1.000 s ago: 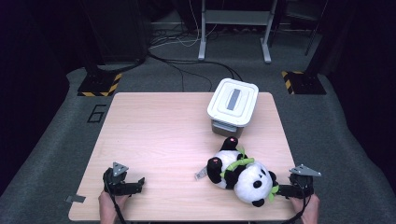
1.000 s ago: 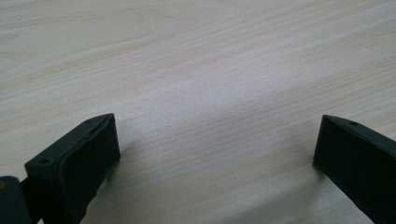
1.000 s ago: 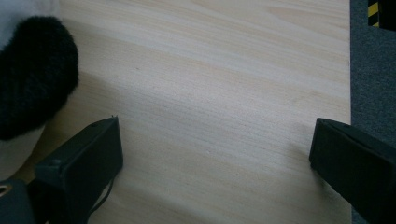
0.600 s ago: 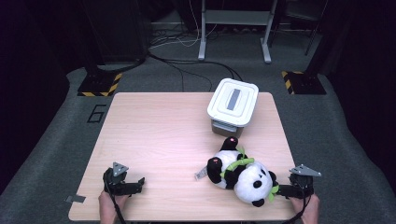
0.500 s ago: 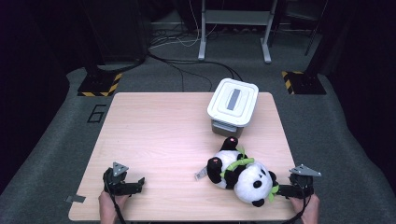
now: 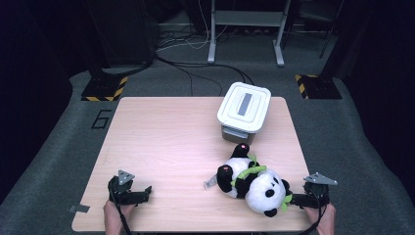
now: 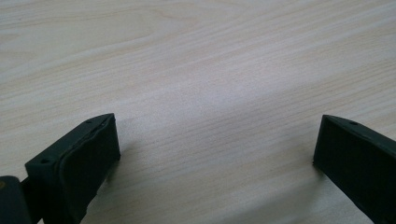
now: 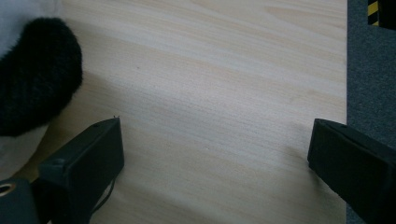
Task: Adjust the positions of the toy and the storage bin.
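The plush panda (image 6: 252, 183) lies on the table (image 6: 171, 142), its head just beside the right gripper (image 6: 299, 199). That gripper's fingers (image 8: 88, 163) stand wide apart over bare wood, a black ear (image 8: 37, 74) just outside one of them. The left gripper (image 6: 139, 195) rests well apart from the panda, fingers (image 7: 79, 158) spread and holding nothing.

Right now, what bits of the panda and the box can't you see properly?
- Inside of the white box: its shut lid hides it in the high view.
- Panda underside: it lies on the table.
- Panda in the right gripper view: only a black part, cut off by the left edge.
- Tag beside the panda: too small to read.
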Motion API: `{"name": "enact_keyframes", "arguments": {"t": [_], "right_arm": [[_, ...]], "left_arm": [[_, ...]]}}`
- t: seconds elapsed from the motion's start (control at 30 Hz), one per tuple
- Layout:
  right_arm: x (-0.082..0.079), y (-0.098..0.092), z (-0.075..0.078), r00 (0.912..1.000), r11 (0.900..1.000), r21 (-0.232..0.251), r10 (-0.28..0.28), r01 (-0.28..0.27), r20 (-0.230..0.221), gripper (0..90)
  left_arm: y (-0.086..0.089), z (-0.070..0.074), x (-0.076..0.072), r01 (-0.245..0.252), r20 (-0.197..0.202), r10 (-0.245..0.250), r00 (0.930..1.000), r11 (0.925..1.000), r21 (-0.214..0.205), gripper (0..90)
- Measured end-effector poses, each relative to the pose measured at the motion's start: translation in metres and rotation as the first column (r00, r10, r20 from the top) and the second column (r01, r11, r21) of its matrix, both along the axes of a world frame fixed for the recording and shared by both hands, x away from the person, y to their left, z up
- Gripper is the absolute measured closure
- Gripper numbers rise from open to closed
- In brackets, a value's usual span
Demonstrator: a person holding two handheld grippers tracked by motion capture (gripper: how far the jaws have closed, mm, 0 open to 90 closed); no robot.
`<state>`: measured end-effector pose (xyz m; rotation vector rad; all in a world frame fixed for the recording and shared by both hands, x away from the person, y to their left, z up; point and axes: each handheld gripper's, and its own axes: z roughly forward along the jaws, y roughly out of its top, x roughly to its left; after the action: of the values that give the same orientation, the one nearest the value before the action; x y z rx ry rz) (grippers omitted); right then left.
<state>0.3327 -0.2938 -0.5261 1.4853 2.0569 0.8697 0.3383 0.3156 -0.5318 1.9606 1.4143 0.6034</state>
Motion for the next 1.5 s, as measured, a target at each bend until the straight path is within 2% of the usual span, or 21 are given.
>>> {"name": "enact_keyframes", "arguments": {"t": [0.07, 0.23, 0.43, 0.53, 0.63, 0.8, 0.87, 0.9, 0.93, 0.97, 1.0, 1.03, 1.07, 1.1, 1.13, 1.17, 1.2, 1.27, 1.33, 1.4, 1.5], "right_arm": [[-0.001, 0.0, 0.002, 1.0, 0.9998, 0.021, 0.002, -0.002, 0.006, 3.1], [-0.001, 0.0, 0.012, 0.9995, 0.9997, 0.024, -0.001, 0.0, 0.03, 3.2], [-0.004, 0.001, 0.035, 0.9969, 0.999, 0.038, 0.021, -0.024, 0.076, 3.8], [-0.007, 0.003, 0.049, 0.9935, 0.9959, 0.083, 0.027, -0.037, 0.11, 4.2], [-0.008, 0.007, 0.056, 0.9909, 0.9943, 0.093, 0.041, -0.053, 0.128, 4.2], [-0.01, 0.025, 0.072, 0.9802, 0.9833, 0.115, 0.122, -0.141, 0.156, 4.3], [-0.01, 0.04, 0.079, 0.9694, 0.9739, 0.106, 0.182, -0.201, 0.165, 4.5], [-0.01, 0.04, 0.079, 0.9694, 0.9739, 0.106, 0.182, -0.201, 0.165, 4.5], [-0.009, 0.051, 0.083, 0.96, 0.9637, 0.11, 0.223, -0.243, 0.17, 4.5], [-0.009, 0.051, 0.083, 0.96, 0.9637, 0.11, 0.223, -0.243, 0.17, 4.5], [-0.009, 0.062, 0.086, 0.9497, 0.9519, 0.107, 0.268, -0.287, 0.162, 4.6], [-0.009, 0.062, 0.086, 0.9497, 0.9519, 0.107, 0.268, -0.287, 0.162, 4.6], [-0.008, 0.074, 0.086, 0.9394, 0.9409, 0.095, 0.31, -0.325, 0.147, 5.0], [-0.008, 0.074, 0.086, 0.9394, 0.9409, 0.095, 0.31, -0.325, 0.147, 5.0], [-0.007, 0.083, 0.085, 0.9296, 0.9284, 0.095, 0.347, -0.359, 0.125, 6.3], [-0.007, 0.083, 0.085, 0.9296, 0.9284, 0.095, 0.347, -0.359, 0.125, 6.3], [-0.005, 0.09, 0.082, 0.9213, 0.9187, 0.09, 0.376, -0.385, 0.1, 8.9], [-0.004, 0.095, 0.076, 0.9153, 0.9105, 0.099, 0.396, -0.402, 0.076, 12.7], [-0.004, 0.096, 0.074, 0.9146, 0.9097, 0.098, 0.398, -0.404, 0.072, 15.2], [-0.003, 0.095, 0.07, 0.9185, 0.9101, 0.124, 0.392, -0.395, 0.051, 25.7], [-0.003, 0.092, 0.068, 0.9205, 0.9105, 0.137, 0.389, -0.39, 0.037, 34.8]], "left_arm": [[0.0, 0.0, 0.0, 0.0, 0.0, 0.0, 1.0, 1.0, 0.0, 0.2], [0.0, 0.0, 0.0, 0.001, 0.0, -0.001, 1.0, 1.0, -0.002, 0.2], [0.0, 0.0, 0.0, 0.0, 0.001, 0.0, 1.0, 1.0, 0.0, 0.2], [0.0, 0.0, 0.0, 0.0, 0.0, 0.0, 1.0, 1.0, 0.0, 0.2], [0.0, 0.0, 0.0, 0.0, 0.001, 0.0, 1.0, 1.0, 0.0, 0.2], [0.0, 0.0, 0.0, 0.0, 0.0, 0.0, 1.0, 1.0, 0.0, 0.2], [0.0, 0.0, 0.0, 0.0, 0.001, 0.0, 1.0, 1.0, 0.0, 0.2], [0.0, 0.0, 0.0, 0.0, 0.001, 0.0, 1.0, 1.0, 0.0, 0.2], [0.0, 0.0, 0.0, 0.0, 0.001, 0.0, 1.0, 1.0, 0.0, 0.2], [0.0, 0.0, 0.0, 0.0, 0.001, 0.0, 1.0, 1.0, 0.0, 0.2], [0.0, 0.0, 0.0, 0.0, 0.001, 0.0, 1.0, 1.0, 0.0, 0.2], [0.0, 0.0, 0.0, 0.0, 0.0, 0.0, 1.0, 1.0, 0.0, 0.2], [0.0, 0.0, 0.0, 0.0, 0.001, 0.0, 1.0, 1.0, 0.0, 0.2], [0.0, 0.0, 0.0, 0.0, 0.001, 0.0, 1.0, 1.0, 0.0, 0.2], [0.0, 0.0, 0.0, 0.0, 0.001, 0.0, 1.0, 1.0, 0.0, 0.2], [0.0, 0.0, 0.0, 0.0, 0.0, 0.0, 1.0, 1.0, 0.0, 0.2], [0.0, 0.0, 0.0, 0.0, 0.0, 0.0, 1.0, 1.0, 0.0, 0.2], [0.0, 0.0, 0.0, 0.0, 0.0, 0.0, 1.0, 1.0, 0.0, 0.2], [0.0, 0.0, 0.0, 0.0, 0.001, 0.0, 1.0, 1.0, 0.0, 0.2], [0.0, 0.0, 0.0, 0.0, 0.001, 0.0, 1.0, 1.0, 0.0, 0.2], [0.0, 0.0, 0.0, 0.0, 0.001, 0.0, 1.0, 1.0, 0.0, 0.2]]}}
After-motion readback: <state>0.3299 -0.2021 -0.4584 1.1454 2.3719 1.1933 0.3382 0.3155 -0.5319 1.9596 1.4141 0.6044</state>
